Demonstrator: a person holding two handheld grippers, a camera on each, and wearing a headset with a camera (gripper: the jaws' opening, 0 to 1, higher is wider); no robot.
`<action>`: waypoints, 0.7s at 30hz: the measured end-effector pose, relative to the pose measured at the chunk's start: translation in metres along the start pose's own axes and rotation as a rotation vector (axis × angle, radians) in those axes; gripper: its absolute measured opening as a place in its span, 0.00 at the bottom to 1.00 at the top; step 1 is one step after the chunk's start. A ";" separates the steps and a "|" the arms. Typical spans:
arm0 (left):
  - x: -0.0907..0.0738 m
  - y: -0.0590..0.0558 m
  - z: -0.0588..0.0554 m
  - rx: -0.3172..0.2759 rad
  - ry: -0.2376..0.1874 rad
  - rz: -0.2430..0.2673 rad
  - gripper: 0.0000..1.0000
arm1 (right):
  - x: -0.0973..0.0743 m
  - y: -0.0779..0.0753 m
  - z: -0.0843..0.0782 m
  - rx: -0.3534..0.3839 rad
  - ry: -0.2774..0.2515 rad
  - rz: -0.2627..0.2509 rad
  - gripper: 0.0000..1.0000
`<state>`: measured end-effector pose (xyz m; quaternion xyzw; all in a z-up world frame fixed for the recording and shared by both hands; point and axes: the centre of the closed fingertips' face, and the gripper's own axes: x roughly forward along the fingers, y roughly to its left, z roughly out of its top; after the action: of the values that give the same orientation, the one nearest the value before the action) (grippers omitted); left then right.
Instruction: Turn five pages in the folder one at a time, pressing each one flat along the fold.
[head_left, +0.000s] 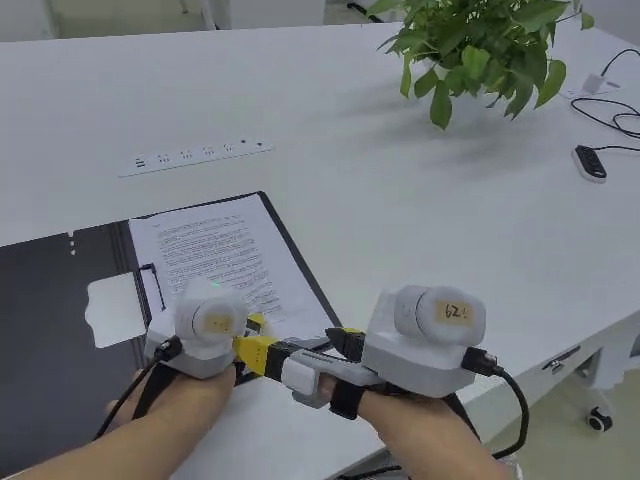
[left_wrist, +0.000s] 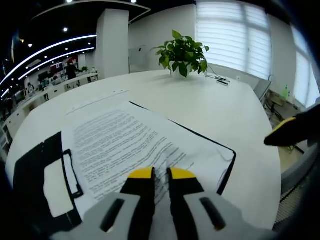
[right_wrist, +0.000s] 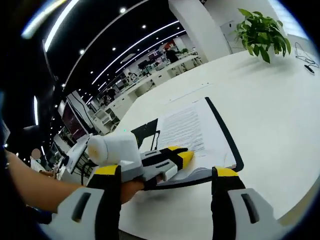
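Note:
The folder (head_left: 60, 330) lies open on the white table, its black left cover bare and a printed page (head_left: 215, 250) on the right half. My left gripper (head_left: 250, 325) sits low over the near edge of that page (left_wrist: 130, 145). Its yellow-tipped jaws (left_wrist: 160, 175) are shut, and I see nothing between them. My right gripper (head_left: 285, 356) points leftward at the folder's near right corner (right_wrist: 235, 162), open, with its jaws (right_wrist: 165, 172) spread wide on either side of the left gripper (right_wrist: 150, 160). One right fingertip (left_wrist: 284, 131) enters the left gripper view from the right.
A potted plant (head_left: 480, 45) stands at the far right of the table. Beside it lie a black adapter (head_left: 590, 163) and cables. A power strip (head_left: 195, 155) is set into the tabletop beyond the folder. The table's near edge (head_left: 560, 345) runs close by my right hand.

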<state>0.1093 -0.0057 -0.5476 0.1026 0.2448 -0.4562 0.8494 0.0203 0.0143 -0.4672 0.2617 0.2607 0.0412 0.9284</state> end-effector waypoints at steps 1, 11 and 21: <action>-0.001 0.001 0.000 -0.006 -0.003 -0.003 0.09 | 0.002 0.000 -0.001 0.028 -0.002 0.004 0.69; 0.000 0.002 0.001 -0.037 -0.016 -0.011 0.08 | 0.011 -0.020 -0.001 0.249 -0.065 0.002 0.48; 0.001 0.002 0.001 -0.039 -0.013 -0.011 0.08 | 0.031 -0.037 -0.006 0.369 -0.064 -0.029 0.40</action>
<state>0.1116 -0.0060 -0.5477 0.0814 0.2486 -0.4568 0.8502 0.0417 -0.0085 -0.5045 0.4251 0.2378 -0.0289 0.8729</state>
